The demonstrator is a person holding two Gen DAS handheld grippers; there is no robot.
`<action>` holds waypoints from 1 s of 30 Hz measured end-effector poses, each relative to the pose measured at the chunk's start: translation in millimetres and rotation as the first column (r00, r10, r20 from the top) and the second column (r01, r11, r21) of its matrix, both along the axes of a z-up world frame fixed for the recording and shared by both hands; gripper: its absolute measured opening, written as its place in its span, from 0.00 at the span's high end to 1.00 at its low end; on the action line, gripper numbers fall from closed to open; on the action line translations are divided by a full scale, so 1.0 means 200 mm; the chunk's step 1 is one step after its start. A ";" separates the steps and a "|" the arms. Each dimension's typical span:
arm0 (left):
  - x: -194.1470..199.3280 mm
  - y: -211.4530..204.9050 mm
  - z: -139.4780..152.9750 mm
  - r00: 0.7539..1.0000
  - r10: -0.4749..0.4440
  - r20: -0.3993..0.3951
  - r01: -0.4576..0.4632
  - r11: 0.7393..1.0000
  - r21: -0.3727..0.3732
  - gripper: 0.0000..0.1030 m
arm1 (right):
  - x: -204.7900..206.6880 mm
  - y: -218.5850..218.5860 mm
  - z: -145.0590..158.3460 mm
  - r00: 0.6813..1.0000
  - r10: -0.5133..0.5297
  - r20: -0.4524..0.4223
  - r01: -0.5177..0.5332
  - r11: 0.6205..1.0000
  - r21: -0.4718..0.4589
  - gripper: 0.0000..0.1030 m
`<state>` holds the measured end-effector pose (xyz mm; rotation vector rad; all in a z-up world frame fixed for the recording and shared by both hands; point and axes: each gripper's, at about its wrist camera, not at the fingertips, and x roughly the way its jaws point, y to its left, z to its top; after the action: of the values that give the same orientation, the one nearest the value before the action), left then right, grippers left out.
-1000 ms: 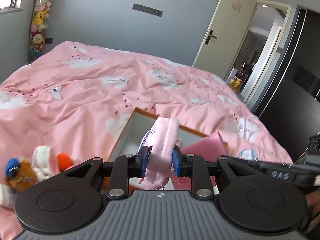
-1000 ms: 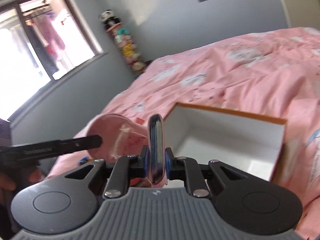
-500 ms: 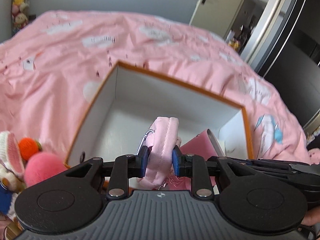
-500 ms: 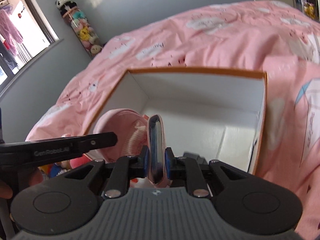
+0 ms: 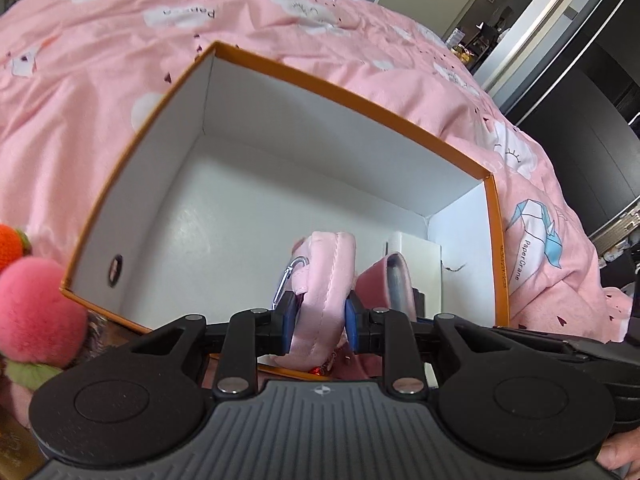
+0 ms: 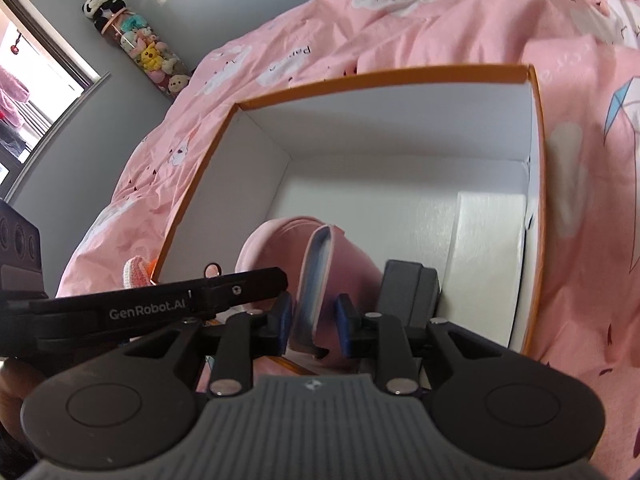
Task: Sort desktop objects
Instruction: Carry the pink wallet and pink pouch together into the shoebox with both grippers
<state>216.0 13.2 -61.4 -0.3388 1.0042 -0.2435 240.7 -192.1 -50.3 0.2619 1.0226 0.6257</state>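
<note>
Left gripper (image 5: 319,322): blue pads pressed tight on a soft pink pouch (image 5: 324,276), same squeeze as a second ago. Silver clip (image 5: 289,280) on the pouch's left side, just by the left pad. Pouch sticking up between the pads, now hanging low inside the box (image 5: 280,80); a second ago held up high over the near edge, with mostly bed in view.

Right gripper (image 6: 313,318): pads opening, no more squeezing. Thin pink-edged case (image 6: 314,280) standing upright between them, close to the left pad, a clear gap at the right pad. A second ago clamped tight on this same case, up above the box. Now down inside the box, near the floor of it.

Pouch and case side by side, near the box's near wall. Dark block (image 6: 408,292) just right of the case. White box, orange rim, sitting on a pink blanket (image 5: 100,60). Fluffy pink ball (image 5: 36,312) left of the box, outside it.
</note>
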 end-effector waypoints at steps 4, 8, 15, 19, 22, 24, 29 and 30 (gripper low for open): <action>0.02 -0.01 0.00 1.000 -0.024 -0.008 0.024 1.000 -0.016 0.72 | -0.01 0.00 0.00 1.000 0.009 -0.012 -0.009 1.000 0.002 0.71; 0.02 -0.03 0.01 0.998 -0.059 -0.016 0.059 0.998 -0.015 0.72 | -0.02 -0.04 0.03 1.000 0.009 0.005 -0.009 1.000 0.007 0.71; 0.01 -0.15 0.01 0.988 -0.153 0.000 0.152 0.982 0.109 0.72 | -0.01 -0.09 0.06 0.999 -0.016 0.047 0.017 1.000 -0.011 0.71; 0.01 -0.19 0.01 0.983 -0.182 -0.007 0.181 0.969 0.168 0.73 | -0.01 -0.10 0.05 0.999 -0.012 0.048 0.013 1.000 -0.016 0.72; 0.01 -0.19 0.03 0.983 -0.184 0.008 0.177 0.959 0.221 0.75 | -0.01 -0.10 0.03 0.999 0.001 0.047 0.000 1.000 -0.019 0.75; 0.00 -0.22 0.03 0.979 -0.203 0.015 0.192 0.944 0.270 0.75 | -0.02 -0.10 0.03 0.999 0.004 0.043 -0.003 1.000 -0.020 0.75; -0.01 -0.26 0.02 0.968 -0.251 -0.003 0.242 0.931 0.274 0.75 | -0.02 -0.10 0.01 0.999 0.005 0.031 -0.004 1.000 -0.020 0.75; 0.00 -0.26 0.02 0.968 -0.250 -0.013 0.246 0.938 0.243 0.74 | -0.02 -0.10 0.01 1.000 0.006 0.029 -0.005 1.000 -0.021 0.75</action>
<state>216.0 -38.8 -56.9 0.0154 1.0462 -0.3472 237.0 -212.7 -49.1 0.2309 1.0018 0.6215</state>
